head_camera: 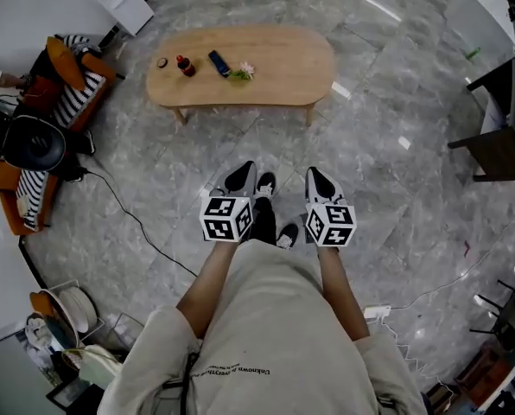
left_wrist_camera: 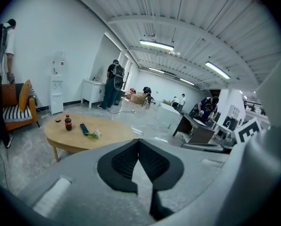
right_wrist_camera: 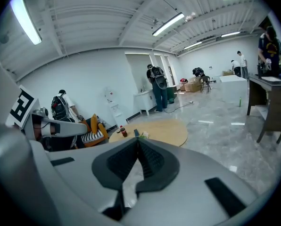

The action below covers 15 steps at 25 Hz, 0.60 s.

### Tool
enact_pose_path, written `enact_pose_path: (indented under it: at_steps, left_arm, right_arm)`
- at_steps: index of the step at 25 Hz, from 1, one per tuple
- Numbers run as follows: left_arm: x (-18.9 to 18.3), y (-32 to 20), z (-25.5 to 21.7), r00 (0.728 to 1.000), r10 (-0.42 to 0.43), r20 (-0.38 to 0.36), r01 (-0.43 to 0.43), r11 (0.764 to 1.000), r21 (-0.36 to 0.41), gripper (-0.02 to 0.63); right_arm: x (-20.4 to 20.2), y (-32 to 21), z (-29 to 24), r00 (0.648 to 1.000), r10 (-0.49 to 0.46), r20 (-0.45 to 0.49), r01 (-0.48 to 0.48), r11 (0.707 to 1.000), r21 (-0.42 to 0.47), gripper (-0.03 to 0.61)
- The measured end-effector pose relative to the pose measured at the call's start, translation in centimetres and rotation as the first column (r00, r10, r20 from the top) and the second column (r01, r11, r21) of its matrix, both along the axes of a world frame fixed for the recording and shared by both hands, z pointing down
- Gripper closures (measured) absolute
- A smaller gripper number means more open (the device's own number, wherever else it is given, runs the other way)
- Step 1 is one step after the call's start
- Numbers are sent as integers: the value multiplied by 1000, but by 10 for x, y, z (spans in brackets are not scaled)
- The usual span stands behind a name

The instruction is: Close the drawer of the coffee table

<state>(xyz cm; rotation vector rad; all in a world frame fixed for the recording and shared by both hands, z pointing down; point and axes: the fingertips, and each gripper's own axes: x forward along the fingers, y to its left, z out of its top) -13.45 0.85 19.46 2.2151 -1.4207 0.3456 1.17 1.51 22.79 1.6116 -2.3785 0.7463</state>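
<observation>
The oval wooden coffee table (head_camera: 283,72) stands on the grey marble floor, a few steps ahead of my feet. No drawer shows on it in any view. On its left half lie a small red bottle (head_camera: 186,66), a dark blue flat object (head_camera: 219,62) and a little flower sprig (head_camera: 241,73). My left gripper (head_camera: 244,171) and right gripper (head_camera: 319,176) hang side by side in front of my body, both shut and holding nothing. The table (left_wrist_camera: 84,134) appears low left of the left gripper (left_wrist_camera: 139,141). It (right_wrist_camera: 164,131) lies just beyond the right gripper (right_wrist_camera: 138,140).
An orange armchair with striped cushions (head_camera: 46,111) and a black round device (head_camera: 33,143) stand at the left, with a cable (head_camera: 136,223) across the floor. A dark desk (head_camera: 499,137) is at the right. People stand far back by a white water dispenser (left_wrist_camera: 57,86).
</observation>
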Motion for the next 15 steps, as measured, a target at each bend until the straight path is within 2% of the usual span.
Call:
enact_pose_path:
  at_steps: [5, 10, 15]
  left_arm:
    - [17, 24, -13, 998, 59, 0, -59, 998, 24, 604]
    - [21, 39, -13, 998, 46, -36, -45, 999, 30, 604]
    - [24, 46, -12, 998, 57, -6, -56, 997, 47, 604]
  right_arm:
    - [-10, 26, 3, 999, -43, -31, 43, 999, -7, 563]
    - [-11, 35, -6, 998, -64, -15, 65, 998, 22, 563]
    - [-8, 50, 5, 998, -59, -32, 59, 998, 2, 563]
